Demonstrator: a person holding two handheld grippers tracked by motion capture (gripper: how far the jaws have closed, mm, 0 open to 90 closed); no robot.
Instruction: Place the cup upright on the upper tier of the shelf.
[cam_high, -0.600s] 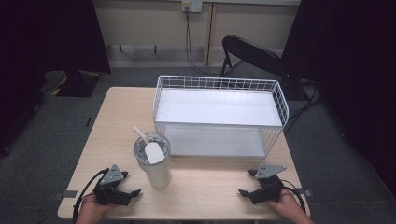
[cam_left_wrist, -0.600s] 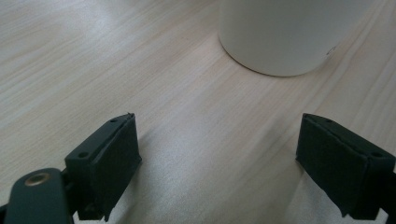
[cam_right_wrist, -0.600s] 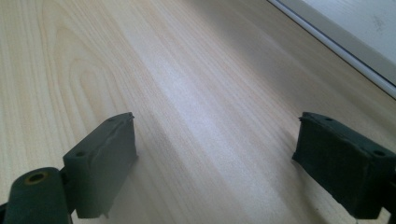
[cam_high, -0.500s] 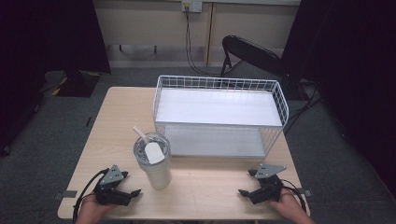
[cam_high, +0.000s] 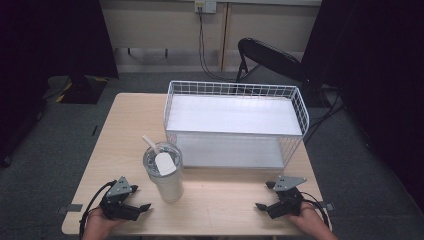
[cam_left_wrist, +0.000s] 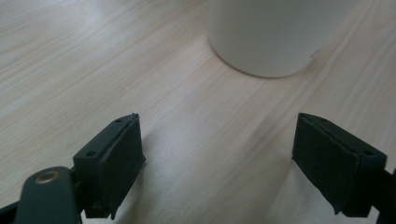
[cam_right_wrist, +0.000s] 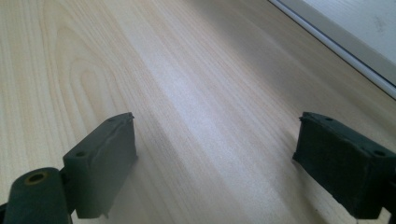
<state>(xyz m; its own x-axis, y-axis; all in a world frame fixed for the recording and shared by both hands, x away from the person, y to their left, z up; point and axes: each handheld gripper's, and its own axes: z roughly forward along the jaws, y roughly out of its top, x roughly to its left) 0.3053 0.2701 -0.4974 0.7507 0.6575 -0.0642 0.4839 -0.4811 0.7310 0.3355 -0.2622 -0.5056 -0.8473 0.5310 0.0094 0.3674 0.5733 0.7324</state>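
On the left, the left gripper (cam_high: 140, 206) rests low on the tabletop (cam_high: 120, 130) near the front edge, and its fingers (cam_left_wrist: 114, 158) are spread wide with nothing between them. In the left gripper view the white base of the tumbler (cam_left_wrist: 275, 35) stands just ahead of the jaws, a little to the right of their middle line, apart from both.

The tumbler (cam_high: 164, 172) stands upright on the tabletop, just beside the left gripper and in front of the white wire basket (cam_high: 235, 122). It has a clear lid and a straw (cam_high: 150, 144) that leans toward the back left.

I judge that the step in hand is to reach the tumbler with the left gripper. To do it well, the gripper should first turn a little so that the cup sits in the middle between the fingers, then go forward level until both pads stand beside the wall. It is better to close on the lower or middle part of the body, not on the lid, and to close slowly, because a tall cup can tip if only one finger pushes it first.

On the right, the right gripper (cam_high: 261, 205) lies on the tabletop near the front right corner, well apart from the tumbler. Its fingers (cam_right_wrist: 105, 163) are also released and hold nothing; the right gripper view shows bare wood and the basket's edge (cam_right_wrist: 336, 37).
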